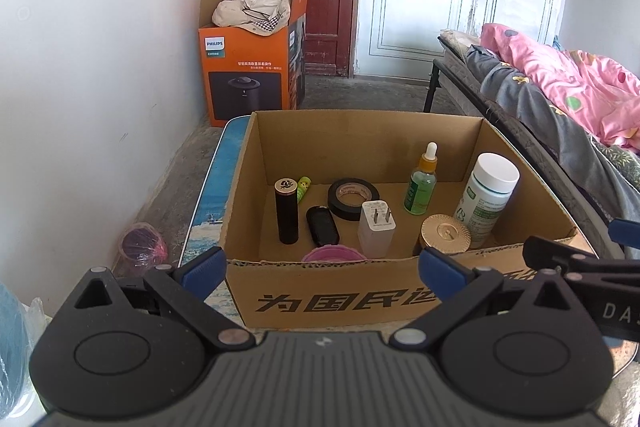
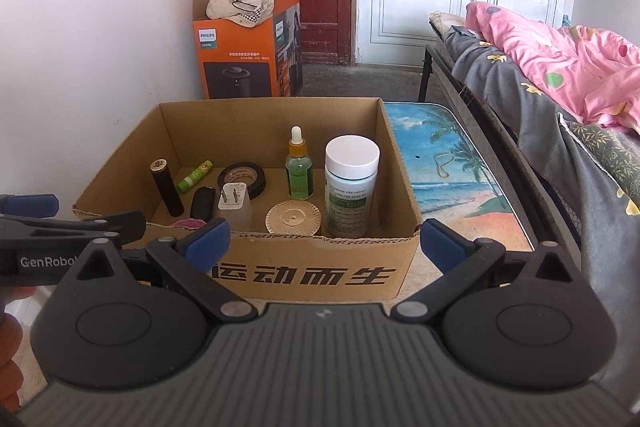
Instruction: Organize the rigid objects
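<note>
An open cardboard box (image 1: pixel 320 291) (image 2: pixel 304 267) stands on a beach-print table. Inside it are a black tube (image 1: pixel 286 213), a green stick (image 1: pixel 304 187), a black tape roll (image 1: pixel 353 198), a black fob (image 1: pixel 322 225), a white charger (image 1: pixel 376 229), a green dropper bottle (image 1: pixel 421 187), a white-capped pill bottle (image 1: pixel 486 199), a gold lid (image 1: pixel 445 234) and a pink item (image 1: pixel 334 253). My left gripper (image 1: pixel 322 265) is open and empty before the box's near wall. My right gripper (image 2: pixel 324 239) is open and empty at the same wall.
The beach-print table (image 2: pixel 452 179) extends right of the box. An orange Philips box (image 1: pixel 250 67) with cloth stands on the floor by the wall. A bed with pink bedding (image 1: pixel 560 87) runs along the right. A pink bin (image 1: pixel 142 247) sits on the floor left.
</note>
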`<act>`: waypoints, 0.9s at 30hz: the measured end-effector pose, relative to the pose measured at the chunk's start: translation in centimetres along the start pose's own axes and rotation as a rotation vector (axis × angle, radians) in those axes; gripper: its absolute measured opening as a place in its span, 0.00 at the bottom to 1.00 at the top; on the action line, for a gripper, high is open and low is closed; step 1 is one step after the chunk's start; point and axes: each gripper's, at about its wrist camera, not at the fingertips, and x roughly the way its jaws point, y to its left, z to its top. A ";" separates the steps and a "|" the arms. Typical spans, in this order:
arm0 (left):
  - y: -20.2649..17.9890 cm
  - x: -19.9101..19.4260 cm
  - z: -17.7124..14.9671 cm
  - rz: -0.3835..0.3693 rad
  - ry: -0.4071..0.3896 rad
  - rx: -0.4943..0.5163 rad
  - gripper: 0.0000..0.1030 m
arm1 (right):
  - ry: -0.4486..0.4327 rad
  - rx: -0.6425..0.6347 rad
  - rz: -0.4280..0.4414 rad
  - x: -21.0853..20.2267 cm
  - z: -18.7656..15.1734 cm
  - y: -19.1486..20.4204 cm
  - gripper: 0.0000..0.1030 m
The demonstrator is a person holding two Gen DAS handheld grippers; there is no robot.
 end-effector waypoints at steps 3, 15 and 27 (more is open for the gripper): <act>0.1 0.2 0.0 0.003 0.002 -0.005 1.00 | 0.002 -0.007 -0.002 0.1 0.1 0.1 0.99; 0.2 0.5 0.0 -0.004 0.016 -0.008 0.99 | 0.016 -0.009 -0.007 0.3 0.1 0.3 0.99; 0.0 0.4 0.0 -0.003 0.015 -0.008 0.98 | 0.021 0.000 -0.010 0.5 0.1 -0.2 0.99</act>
